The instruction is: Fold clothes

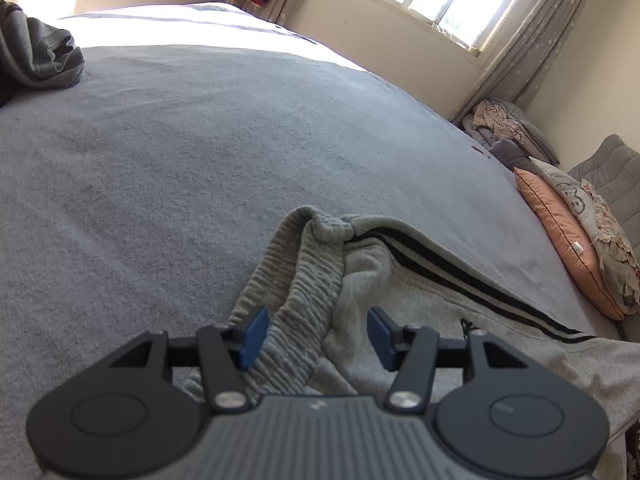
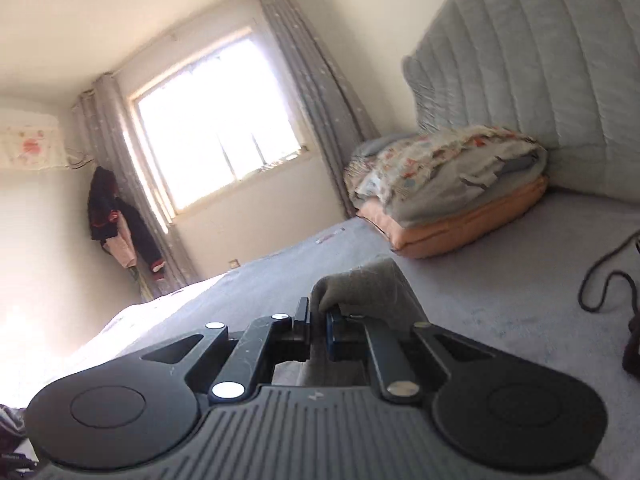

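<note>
Sweatpants [image 1: 360, 280] of light grey fleece lie on the grey bed cover [image 1: 200, 152] in the left wrist view, with a ribbed elastic waistband and two black stripes along the side. The left gripper [image 1: 316, 336] points down at a slant over the waistband, its jaws about half open. The blue pads [image 1: 253, 338] stand on both sides of the bunched waistband; the left pad seems to touch the ribbed cloth, while the right one is apart from it, so nothing is pinched. A crumpled dark grey garment [image 1: 40, 56] lies far away at the left edge. A peach pillow [image 1: 560, 236] lies at the right edge of the bed.

From the right wrist view, the right gripper [image 2: 318, 322] points about level over the bed and is rolled to one side. Its jaws are closed tight on a fold of the grey sweatpants [image 2: 360, 288], which stands up in front of the fingers. Behind are the quilted headboard [image 2: 540, 80], the peach pillow [image 2: 472, 228] and a bright window [image 2: 212, 128] with grey curtains.
</note>
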### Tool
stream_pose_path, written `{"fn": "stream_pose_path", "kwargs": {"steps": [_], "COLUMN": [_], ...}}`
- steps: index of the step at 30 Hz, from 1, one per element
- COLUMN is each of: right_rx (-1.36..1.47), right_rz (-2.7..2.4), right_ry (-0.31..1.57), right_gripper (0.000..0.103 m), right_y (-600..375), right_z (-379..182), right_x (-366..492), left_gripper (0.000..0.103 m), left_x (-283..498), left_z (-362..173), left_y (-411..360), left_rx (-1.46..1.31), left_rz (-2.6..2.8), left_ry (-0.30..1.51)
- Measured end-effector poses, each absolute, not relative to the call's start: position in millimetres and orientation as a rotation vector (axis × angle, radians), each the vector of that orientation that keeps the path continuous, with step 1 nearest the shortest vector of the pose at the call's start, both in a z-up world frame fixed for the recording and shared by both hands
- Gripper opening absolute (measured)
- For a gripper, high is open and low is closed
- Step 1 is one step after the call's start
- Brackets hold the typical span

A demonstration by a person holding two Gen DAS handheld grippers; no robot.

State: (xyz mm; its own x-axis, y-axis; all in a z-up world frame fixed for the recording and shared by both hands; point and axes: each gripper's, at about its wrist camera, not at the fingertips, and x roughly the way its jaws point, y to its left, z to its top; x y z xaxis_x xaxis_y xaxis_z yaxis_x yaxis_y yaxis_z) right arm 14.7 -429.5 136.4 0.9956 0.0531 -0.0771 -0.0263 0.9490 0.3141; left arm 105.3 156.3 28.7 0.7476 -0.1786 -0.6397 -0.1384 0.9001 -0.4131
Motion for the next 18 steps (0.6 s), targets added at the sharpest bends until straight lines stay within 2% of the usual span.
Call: {"fn": "stream_pose_path", "kwargs": {"steps": [5, 8, 11, 15, 18], "right_rx": [0.050, -0.197, -0.355, -0.429, -0.411], "right_rz": [0.356, 0.471, 0.577, 0.594, 0.470], "right_ry": [0.322, 0.526, 0.625, 0.653, 0.543], "right_gripper": [0.008, 0.008, 0.007, 0.007, 0.007], "right_y": [-331, -252, -198, -187, -223], "right_z": [141, 95, 67, 58, 82], "right_x": [48, 57, 43, 33, 38], "left_gripper": [0.056, 0.056, 0.056, 0.056, 0.056], "left_x": [105, 105, 105, 105, 104], "left_z": [29, 29, 28, 30, 30], "left_y": [156, 157, 157, 158, 158], "left_rx": [-0.458, -0.464, -0.470, -0.473, -0.479], "left_rz": [-0.024, -0.024, -0.024, -0.027, -0.030], "left_ry": [0.732, 0.734, 0.736, 0.734, 0.732]}}
